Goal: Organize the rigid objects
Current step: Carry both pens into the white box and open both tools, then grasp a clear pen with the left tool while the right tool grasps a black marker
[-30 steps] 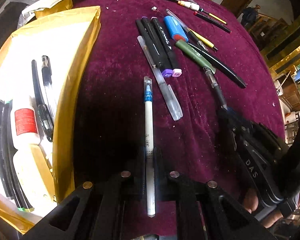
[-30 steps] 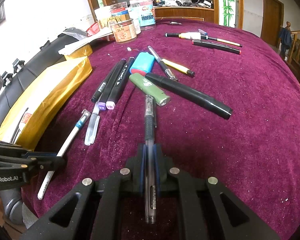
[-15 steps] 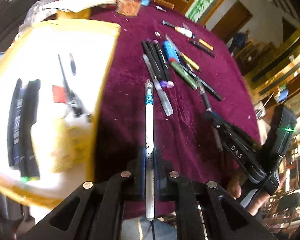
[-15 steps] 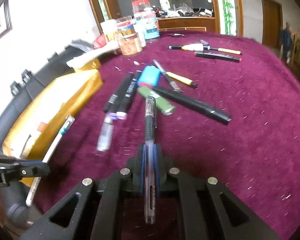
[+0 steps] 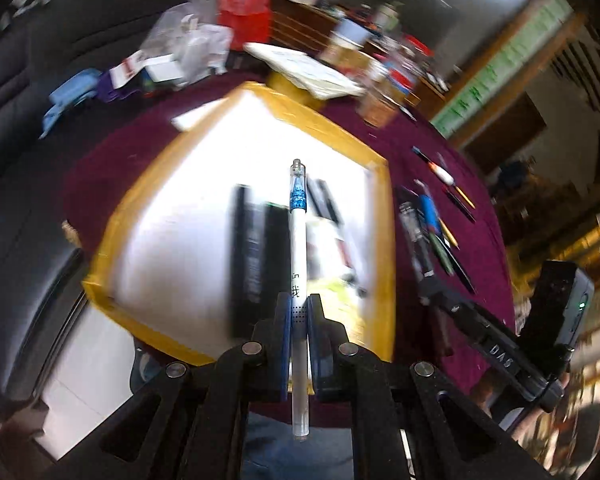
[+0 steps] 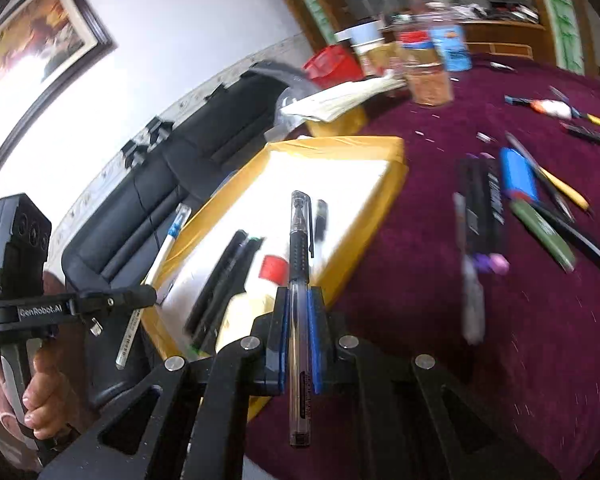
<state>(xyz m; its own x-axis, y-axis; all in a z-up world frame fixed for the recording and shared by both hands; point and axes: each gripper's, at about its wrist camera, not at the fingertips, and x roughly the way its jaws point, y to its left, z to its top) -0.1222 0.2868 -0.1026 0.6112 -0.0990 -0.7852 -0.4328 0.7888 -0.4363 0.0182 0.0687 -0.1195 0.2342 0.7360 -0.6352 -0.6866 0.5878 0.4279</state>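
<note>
- I see the left tongs [image 5: 299, 316] clamped shut on a white pen [image 5: 299, 240] with a blue collar and clear cap; the pen runs straight ahead out of the jaws.
- I see the right tongs [image 6: 298, 312] clamped shut on a black gel pen [image 6: 299, 264] with a clear barrel, pointing forward along the fingers.
- Directly ahead of and below both tongs lies the yellow-rimmed tray [image 5: 386, 264] with a white floor, resting on the maroon surface [image 6: 480, 360].
- Tray contents, right wrist view: two dark markers [image 6: 220, 284] left of the gel pen, a white bottle with a red label [image 6: 274, 268] just behind it, and a short dark pen [image 6: 321, 220] to its right.
- In the left wrist view, the same contents are smeared by blur; I cannot separate individual items.
- To the right of the right tongs, loose pens, markers and a blue case [image 6: 520, 176] lie on the surface, well apart from the tray.
- The jars [image 6: 428, 76] at the far edge are blurred; I cannot read their labels.
</note>
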